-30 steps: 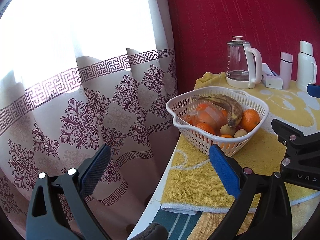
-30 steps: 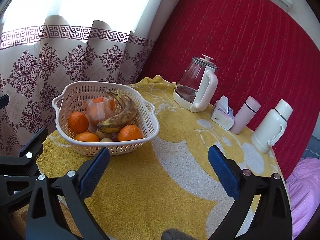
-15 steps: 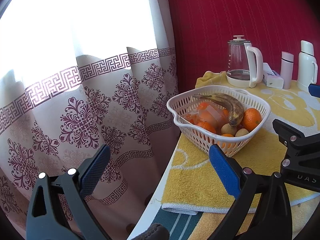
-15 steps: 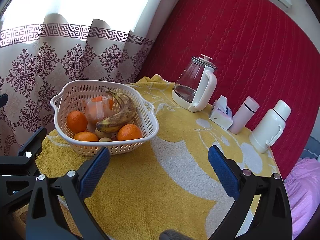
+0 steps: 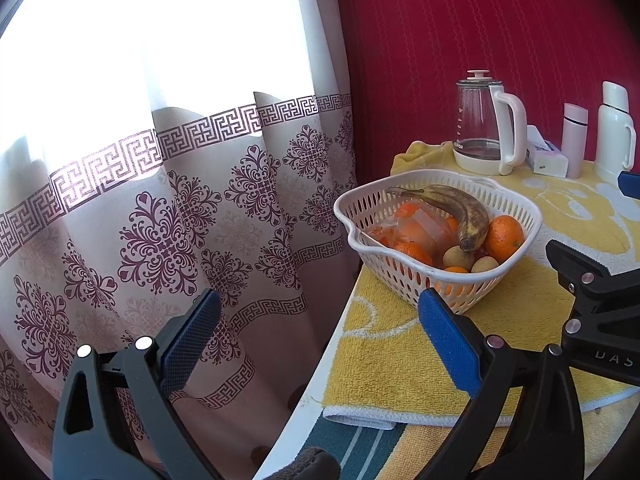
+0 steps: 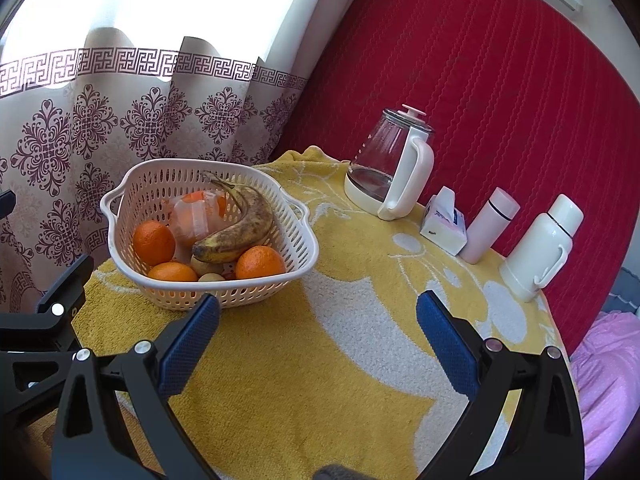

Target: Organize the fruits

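Both tools (image 5: pixel 320 332) (image 6: pixel 318 334) gape empty; banana (image 6: pixel 236 230) lies stem toward curtain (image 6: pixel 100 120).

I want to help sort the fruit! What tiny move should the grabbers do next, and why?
Probably ease the open right gripper forward-left toward the spotted brown-yellow banana. It lies on top of everything in the white slotted plastic basket, and both grippers are empty.

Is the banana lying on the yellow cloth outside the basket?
No, the banana lies inside the white basket, resting on top of the oranges.
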`<state>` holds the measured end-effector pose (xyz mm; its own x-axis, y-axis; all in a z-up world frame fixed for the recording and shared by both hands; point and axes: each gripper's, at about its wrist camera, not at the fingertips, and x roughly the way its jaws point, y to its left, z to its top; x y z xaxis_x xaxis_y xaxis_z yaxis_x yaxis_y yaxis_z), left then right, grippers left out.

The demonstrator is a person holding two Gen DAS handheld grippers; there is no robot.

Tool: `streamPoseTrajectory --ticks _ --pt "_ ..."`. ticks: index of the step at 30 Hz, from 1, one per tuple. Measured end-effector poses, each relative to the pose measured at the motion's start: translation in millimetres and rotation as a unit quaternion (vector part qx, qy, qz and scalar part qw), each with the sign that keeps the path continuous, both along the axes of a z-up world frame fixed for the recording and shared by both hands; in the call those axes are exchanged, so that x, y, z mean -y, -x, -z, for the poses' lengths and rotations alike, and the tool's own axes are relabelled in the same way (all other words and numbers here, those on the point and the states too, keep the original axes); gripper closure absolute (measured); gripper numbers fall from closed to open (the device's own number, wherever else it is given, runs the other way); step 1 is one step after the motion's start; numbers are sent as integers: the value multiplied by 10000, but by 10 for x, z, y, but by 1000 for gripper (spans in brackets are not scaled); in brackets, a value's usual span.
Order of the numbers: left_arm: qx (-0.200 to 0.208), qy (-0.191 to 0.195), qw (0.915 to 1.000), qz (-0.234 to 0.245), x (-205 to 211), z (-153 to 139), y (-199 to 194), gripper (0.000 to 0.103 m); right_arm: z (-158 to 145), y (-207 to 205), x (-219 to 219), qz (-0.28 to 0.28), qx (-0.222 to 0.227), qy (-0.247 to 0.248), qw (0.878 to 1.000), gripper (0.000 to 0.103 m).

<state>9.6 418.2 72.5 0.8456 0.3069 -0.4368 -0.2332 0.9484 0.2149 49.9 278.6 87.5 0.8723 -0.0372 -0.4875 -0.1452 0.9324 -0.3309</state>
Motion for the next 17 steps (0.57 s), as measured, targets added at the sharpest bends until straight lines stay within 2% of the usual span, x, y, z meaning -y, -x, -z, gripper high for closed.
streamPoseTrajectory --ticks 9,17 --pt "-65 31 10000 42 6 18 -13 3 16 30 4 -32 -1 6 10000 5" --pt "-242 62 9990 372 187 23 1 3 96 -13 364 521 -399 -135 9978 5"
